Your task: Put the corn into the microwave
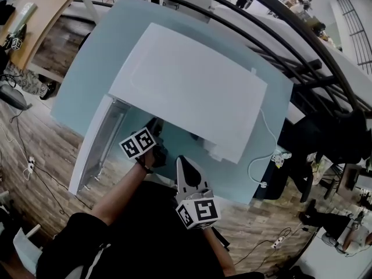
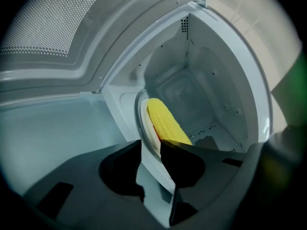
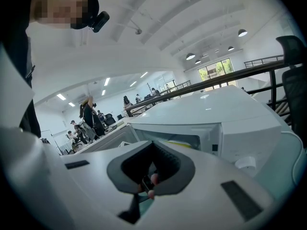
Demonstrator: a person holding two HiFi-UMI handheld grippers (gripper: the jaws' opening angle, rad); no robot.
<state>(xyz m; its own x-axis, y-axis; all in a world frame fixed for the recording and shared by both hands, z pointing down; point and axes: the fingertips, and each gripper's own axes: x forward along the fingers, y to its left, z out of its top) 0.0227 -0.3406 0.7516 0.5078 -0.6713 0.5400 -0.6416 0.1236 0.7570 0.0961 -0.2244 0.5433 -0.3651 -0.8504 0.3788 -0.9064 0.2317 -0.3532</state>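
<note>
The yellow corn [image 2: 165, 123] lies on a white plate [image 2: 144, 121] inside the open white microwave [image 2: 211, 80], on its floor. My left gripper [image 2: 151, 143] reaches into the opening. The plate's near rim runs between its dark jaws, which stand slightly apart and do not press on it. In the head view the left gripper [image 1: 156, 128] disappears under the microwave [image 1: 192, 86], whose door [image 1: 96, 144] swings out to the left. My right gripper [image 1: 183, 163] hangs shut and empty in front of the microwave [image 3: 230, 123], to the right of the left one.
The microwave stands on a pale teal table [image 1: 93, 68]. Its white power cable [image 1: 264, 156] trails off the right side. A black railing [image 1: 273, 45] runs behind the table. Wooden floor with cables lies at the left.
</note>
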